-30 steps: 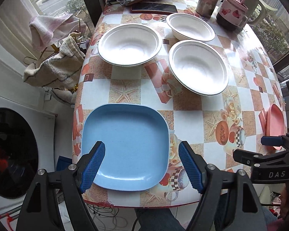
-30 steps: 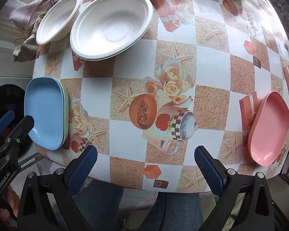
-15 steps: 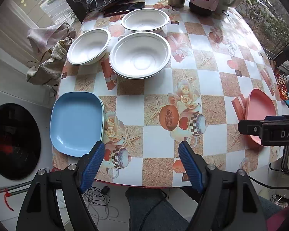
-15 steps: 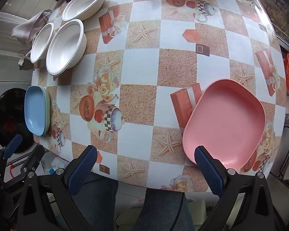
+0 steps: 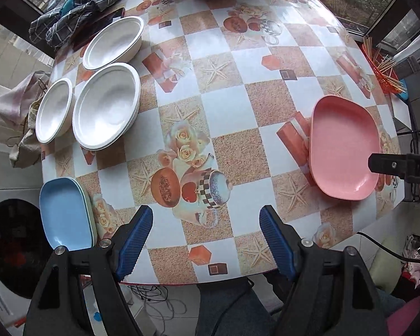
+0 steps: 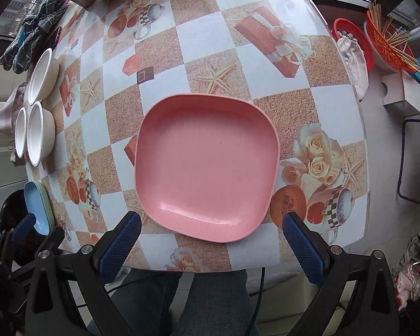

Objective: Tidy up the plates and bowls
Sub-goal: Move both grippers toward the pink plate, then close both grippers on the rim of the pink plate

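Plainly spread and empty on both sides. Lower left of the left wrist view: blue plate [image 5: 64,212] stacked on a greenish one, at the table's near edge, left of the left gripper [image 5: 205,240], whose pads pinch nothing and hang over bare tablecloth [image 5: 232,151]. Upper left: three white bowls [image 5: 106,109], all empty, close together. Far right of the same view: pink plate [image 5: 344,148], well apart from the left gripper, with part of the right gripper reaching over its edge.

Right wrist view, left to right: bowls and blue plate small at the left margin; pink plate [image 6: 207,165] centre frame, empty, roughly square with no clear long axis, near rim just ahead of and between the open pads of the right gripper [image 6: 211,246]. Right hand clearly nearer; likely next a drop onto that near rim.
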Motion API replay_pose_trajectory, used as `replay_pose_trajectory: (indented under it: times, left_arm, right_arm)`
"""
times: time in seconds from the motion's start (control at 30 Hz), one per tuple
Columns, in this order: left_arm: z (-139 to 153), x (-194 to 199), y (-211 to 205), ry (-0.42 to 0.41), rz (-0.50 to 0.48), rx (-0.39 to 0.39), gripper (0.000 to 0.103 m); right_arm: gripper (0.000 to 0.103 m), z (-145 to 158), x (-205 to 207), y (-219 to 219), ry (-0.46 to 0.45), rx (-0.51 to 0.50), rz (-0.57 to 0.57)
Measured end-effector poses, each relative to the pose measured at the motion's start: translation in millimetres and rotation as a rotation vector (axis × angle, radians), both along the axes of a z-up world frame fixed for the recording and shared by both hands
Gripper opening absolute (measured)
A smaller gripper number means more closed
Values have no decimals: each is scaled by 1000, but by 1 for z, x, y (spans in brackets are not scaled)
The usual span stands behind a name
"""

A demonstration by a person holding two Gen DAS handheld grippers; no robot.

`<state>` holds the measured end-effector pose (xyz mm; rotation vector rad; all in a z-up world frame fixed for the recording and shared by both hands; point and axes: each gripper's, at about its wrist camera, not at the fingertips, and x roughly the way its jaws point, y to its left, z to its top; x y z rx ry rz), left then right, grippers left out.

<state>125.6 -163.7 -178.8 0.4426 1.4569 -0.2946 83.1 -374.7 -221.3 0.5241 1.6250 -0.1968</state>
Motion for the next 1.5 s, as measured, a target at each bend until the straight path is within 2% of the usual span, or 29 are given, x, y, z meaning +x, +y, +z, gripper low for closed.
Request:
replay_pose_trajectory:
  times: [0.17,0.27,0.47,0.6,0.77,0.97,1.1,1.17,1.3,1.4,1.43,1.5]
  left_arm:
    - [-19,8,-50,43,-110,-14,82]
    - [-35,12,-74,57,-149,-3,82]
    - [-59,23,-102,79,-134,-39,82]
    - [-74,30,-114,58,-146,-25,82]
    - [-93,34,-125,56,-159,-11,82]
    - [-99,41,-135,50,-139,-61,87]
    - [-109,48,-134,58,-81,-60,103]
    - [-115,50,-131,84,-40,-99,103]
    - [-117,51,-133,76,-29,-100,103]
    - [-116,53,-131,95,-9,-89,103]
    - [-117,55,-131,107,-1,-87,102]
    - [-114,65,-125,124,-2,-80,100]
  right_arm:
    - [101,-18,-21,-37,63,-28,-86]
    - [101,-30,-29,-47,100,-29,-95]
    - [101,-42,-35,-59,126,-46,-103]
    - [101,-48,-21,-62,108,-68,-108]
    - [101,-66,-7,-56,140,-120,-72]
    - [102,-72,-4,-47,158,-154,-26]
    - [103,-72,-4,-50,150,-126,-35]
    - [103,-76,-4,-53,152,-121,-39]
    - [103,-79,-2,-60,158,-107,-37]
    - [103,-82,3,-64,198,-104,-40]
    - [102,-82,5,-66,205,-111,-50]
    - [93,-79,6,-62,191,-125,-39]
